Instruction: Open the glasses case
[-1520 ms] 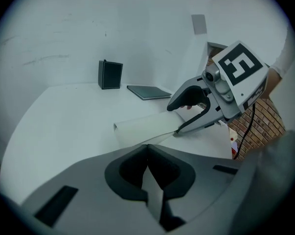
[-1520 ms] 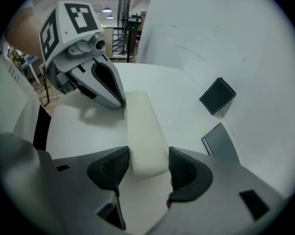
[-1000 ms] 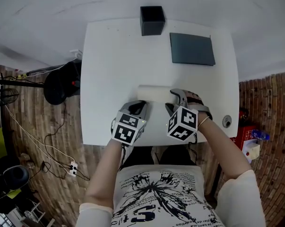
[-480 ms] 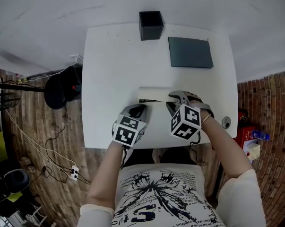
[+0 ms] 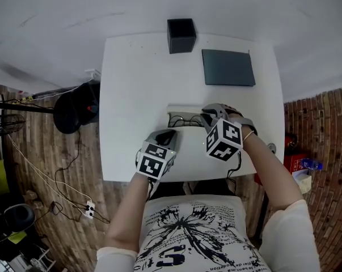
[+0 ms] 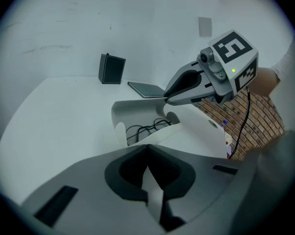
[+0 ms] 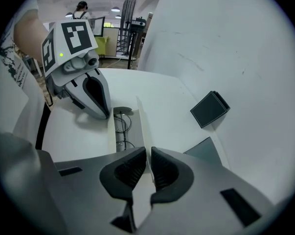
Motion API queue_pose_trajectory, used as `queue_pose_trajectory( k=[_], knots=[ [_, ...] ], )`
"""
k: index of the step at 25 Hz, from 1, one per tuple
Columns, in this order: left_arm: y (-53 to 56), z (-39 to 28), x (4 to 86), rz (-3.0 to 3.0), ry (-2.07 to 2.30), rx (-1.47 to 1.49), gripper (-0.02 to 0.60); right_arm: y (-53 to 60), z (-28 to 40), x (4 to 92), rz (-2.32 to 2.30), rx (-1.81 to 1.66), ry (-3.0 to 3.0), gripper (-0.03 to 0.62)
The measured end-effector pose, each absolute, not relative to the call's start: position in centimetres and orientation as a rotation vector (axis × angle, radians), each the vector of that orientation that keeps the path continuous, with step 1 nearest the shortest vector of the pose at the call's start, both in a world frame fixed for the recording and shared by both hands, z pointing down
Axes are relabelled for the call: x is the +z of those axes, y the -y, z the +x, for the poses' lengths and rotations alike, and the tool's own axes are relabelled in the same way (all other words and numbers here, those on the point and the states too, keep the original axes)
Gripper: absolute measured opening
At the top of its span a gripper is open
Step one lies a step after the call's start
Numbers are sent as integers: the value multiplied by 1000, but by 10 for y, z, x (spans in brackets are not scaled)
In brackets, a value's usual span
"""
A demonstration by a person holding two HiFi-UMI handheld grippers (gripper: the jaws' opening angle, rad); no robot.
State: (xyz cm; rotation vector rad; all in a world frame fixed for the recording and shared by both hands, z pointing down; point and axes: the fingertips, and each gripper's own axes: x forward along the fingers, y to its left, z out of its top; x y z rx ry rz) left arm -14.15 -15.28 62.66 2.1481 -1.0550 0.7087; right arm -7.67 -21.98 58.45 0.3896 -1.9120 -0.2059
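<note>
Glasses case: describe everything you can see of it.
The glasses case is white, smooth and hard-looking, lying on the white table with its lid swung up and open. Dark-framed glasses lie in the base. The right hand-held gripper is closing on the lid's thin top edge, which sits between its jaws; the left hand-held gripper is shut on the near rim.

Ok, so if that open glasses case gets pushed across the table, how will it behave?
It'll probably slide easily: the glasses case looks small and light on a smooth table. The raised lid looks thin, so it may flex or flap shut. The glasses inside look thin-framed, so likely fragile.
</note>
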Motion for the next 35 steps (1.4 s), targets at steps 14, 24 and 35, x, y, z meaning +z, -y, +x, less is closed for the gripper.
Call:
queue_pose_trajectory(
  k=[14,24,35],
  knots=[
    [154,-142,627,2143,1066,713,14,260,-80,593,423,-195,1939,58],
    [159,-146,629,2128,1078,712,14,275,-81,603,389,-143,1946,77],
    [160,-146,630,2104,1060,695,14,271,-74,601,417,11,1962,154]
  ],
)
